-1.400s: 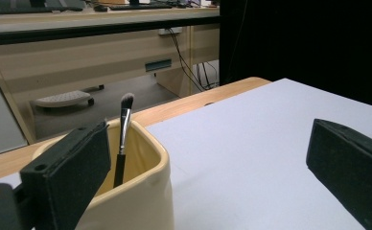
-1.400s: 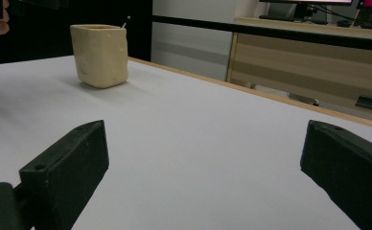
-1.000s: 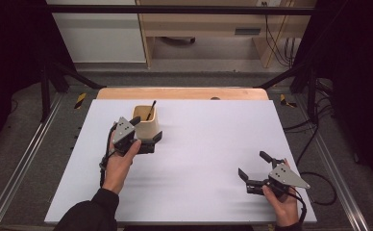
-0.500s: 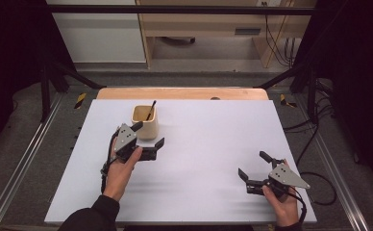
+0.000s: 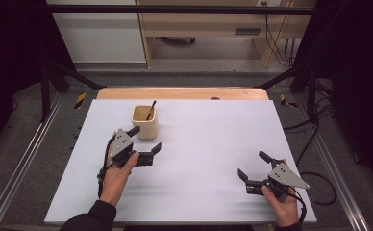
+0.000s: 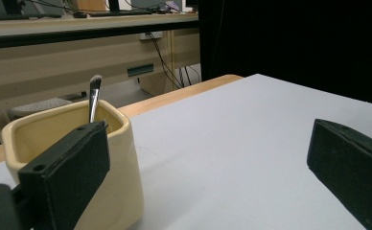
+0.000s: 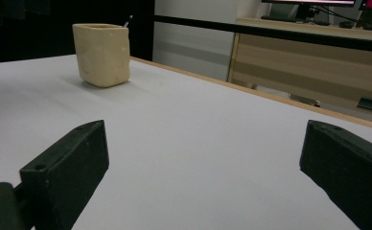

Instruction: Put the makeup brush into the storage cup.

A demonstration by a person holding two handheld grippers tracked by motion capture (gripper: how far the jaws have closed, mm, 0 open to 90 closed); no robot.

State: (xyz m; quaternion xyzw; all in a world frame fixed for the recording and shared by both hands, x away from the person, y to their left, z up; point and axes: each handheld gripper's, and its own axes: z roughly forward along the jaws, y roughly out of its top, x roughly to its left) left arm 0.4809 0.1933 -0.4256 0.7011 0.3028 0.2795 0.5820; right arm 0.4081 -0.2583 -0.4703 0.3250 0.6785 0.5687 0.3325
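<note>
Now that the left gripper (image 5: pixel 145 139) has backed off toward 6 o'clock, fingers wide and empty, the brush (image 5: pixel 150 110) stands in the cup (image 5: pixel 144 122); job looks done.

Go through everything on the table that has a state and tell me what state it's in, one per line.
Cream cup: upright on the table, open top, not held.
Brush: standing in the cup, leaning on its rim, bristle end up.
Left claw: open, holding nothing, just beside the cup.
Right claw: open, holding nothing, low over the table's near right part.
Table: white top, flat.
</note>
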